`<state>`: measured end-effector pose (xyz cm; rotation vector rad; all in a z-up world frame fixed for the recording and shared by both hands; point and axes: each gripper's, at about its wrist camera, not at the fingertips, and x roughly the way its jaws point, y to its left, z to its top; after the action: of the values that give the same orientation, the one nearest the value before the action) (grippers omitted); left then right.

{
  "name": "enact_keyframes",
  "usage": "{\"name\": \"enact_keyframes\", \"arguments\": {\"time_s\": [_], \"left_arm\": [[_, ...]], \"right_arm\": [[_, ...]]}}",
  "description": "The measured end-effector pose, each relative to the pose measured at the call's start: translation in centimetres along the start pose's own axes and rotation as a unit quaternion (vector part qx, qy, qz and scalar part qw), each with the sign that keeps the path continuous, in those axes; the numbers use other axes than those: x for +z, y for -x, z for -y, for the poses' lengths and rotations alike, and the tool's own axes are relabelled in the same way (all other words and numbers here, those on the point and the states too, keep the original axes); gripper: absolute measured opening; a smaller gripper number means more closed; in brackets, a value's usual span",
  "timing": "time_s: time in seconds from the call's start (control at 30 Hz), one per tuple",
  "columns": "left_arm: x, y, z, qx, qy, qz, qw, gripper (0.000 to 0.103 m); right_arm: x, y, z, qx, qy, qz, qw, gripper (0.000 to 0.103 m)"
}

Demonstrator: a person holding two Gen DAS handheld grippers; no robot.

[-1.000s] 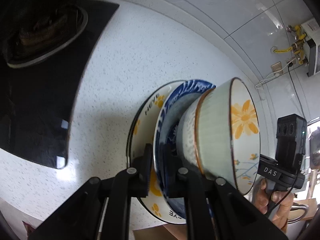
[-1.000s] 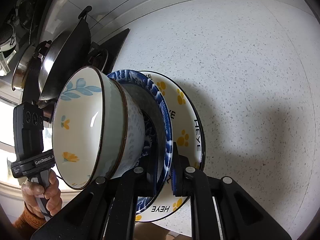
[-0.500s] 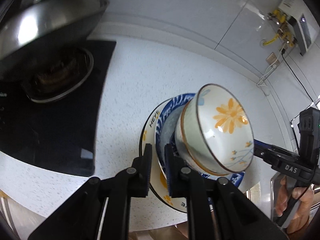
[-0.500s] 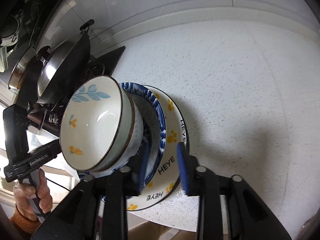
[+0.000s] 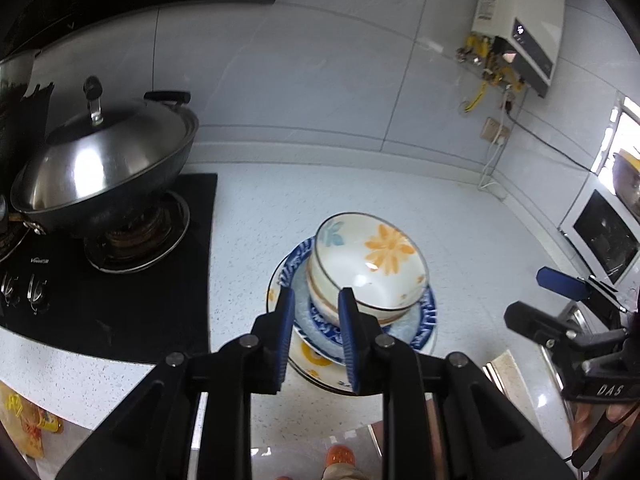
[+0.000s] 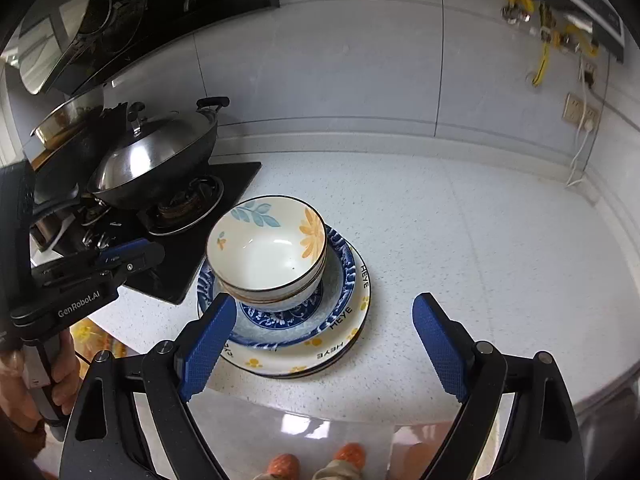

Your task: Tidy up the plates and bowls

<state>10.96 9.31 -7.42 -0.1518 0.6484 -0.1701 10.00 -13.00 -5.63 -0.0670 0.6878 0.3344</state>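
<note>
- We see the stack of dishes resting flat on the white speckled counter (image 6: 480, 240), near its front edge and just right of the black stovetop (image 5: 120, 304).
- At the bottom lies the cream plate (image 6: 348, 332) with yellow paw prints and "HEYE" lettering; there seems to be a second dark-rimmed plate under it, though we cannot tell for sure.
- On it sits the blue patterned dish (image 6: 340, 276), and nested in that are two flowered bowls (image 6: 268, 252), one inside the other, upright, orange flower inside the top one.
- Our left gripper (image 5: 316, 332) has just been opening; its blue pads stand a little apart, above the near rim of the stack, and grip nothing. Seen from the right wrist, it is off to the left of the stack, clear of it.
- Our right gripper (image 6: 320, 344) has just been opening too; its jaws now stand wide, released, with the stack's near edge seen between them but untouched.
- A lidded wok (image 5: 104, 172) sits on the burner at the back left, well apart from the stack.
- A white water heater (image 5: 520, 20) hangs on the tiled wall at the right.
</note>
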Motion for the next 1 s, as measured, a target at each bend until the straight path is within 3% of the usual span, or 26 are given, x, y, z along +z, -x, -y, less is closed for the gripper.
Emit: {"name": "enact_keyframes", "arguments": {"time_s": [0.4,0.7,0.8,1.0], "left_arm": [[0.7,8.8,1.9,-0.022,0.002,0.094,0.9953,0.022],[-1.6,15.0,5.6,0.04,-0.003,0.139,0.9894,0.022],[-2.7,16.9,7.1,0.061,-0.012,0.137,0.9886,0.028],[-3.4,19.5,9.6,0.099,-0.056,0.132,0.9847,0.037]], "right_arm": [[-0.5,6.9,-4.0,-0.045,0.067,0.08,0.994,0.087],[-1.6,12.2,-3.2,-0.011,0.085,0.152,0.985,0.09],[-2.1,13.7,-2.2,0.009,0.08,0.168,0.982,0.092],[-3.0,14.1,-1.2,0.041,0.053,0.149,0.987,0.093]]}}
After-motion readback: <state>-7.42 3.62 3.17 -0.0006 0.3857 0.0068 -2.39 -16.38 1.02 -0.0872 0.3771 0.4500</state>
